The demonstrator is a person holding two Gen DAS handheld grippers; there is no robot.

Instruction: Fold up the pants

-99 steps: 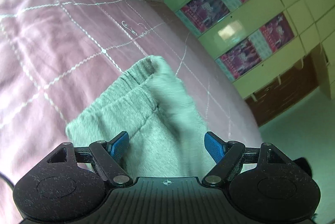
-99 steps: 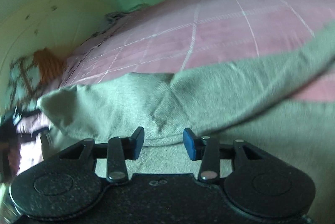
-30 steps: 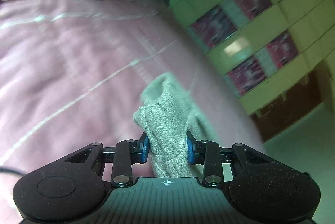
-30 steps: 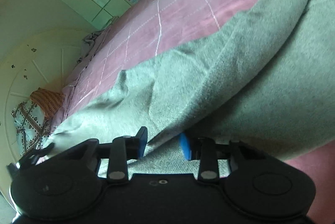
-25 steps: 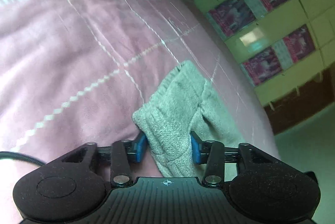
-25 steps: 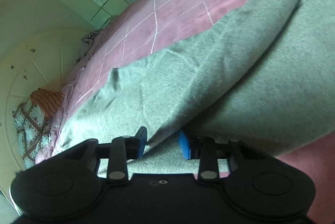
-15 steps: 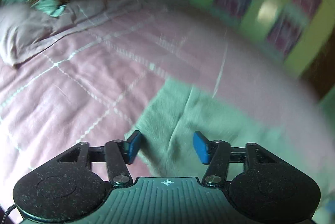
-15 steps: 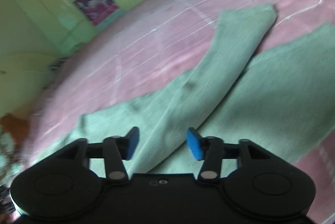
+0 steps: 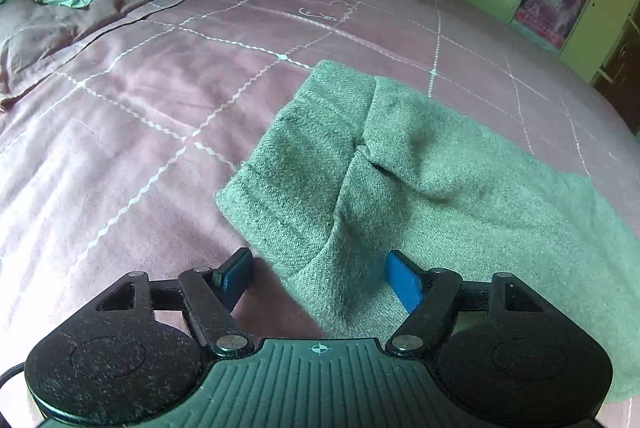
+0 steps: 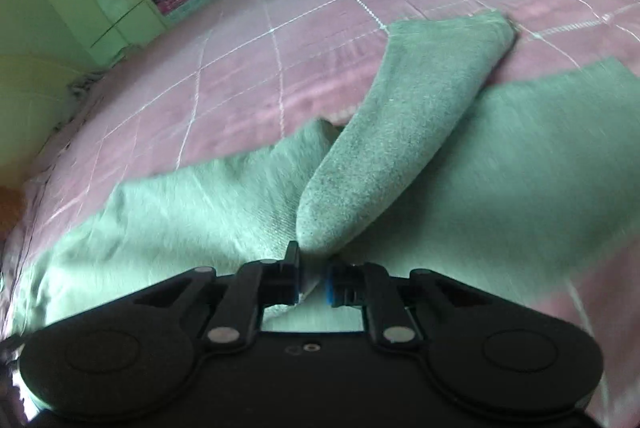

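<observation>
- Pinching a fold of the grey pants (image 10: 384, 148), the right gripper (image 10: 313, 282) has its jaws nearly shut, likely to carry that leg across
- Spread wide, the left gripper (image 9: 318, 278) straddles the waistband without gripping
- Pants lie on the pink bedspread (image 9: 140, 100)
</observation>
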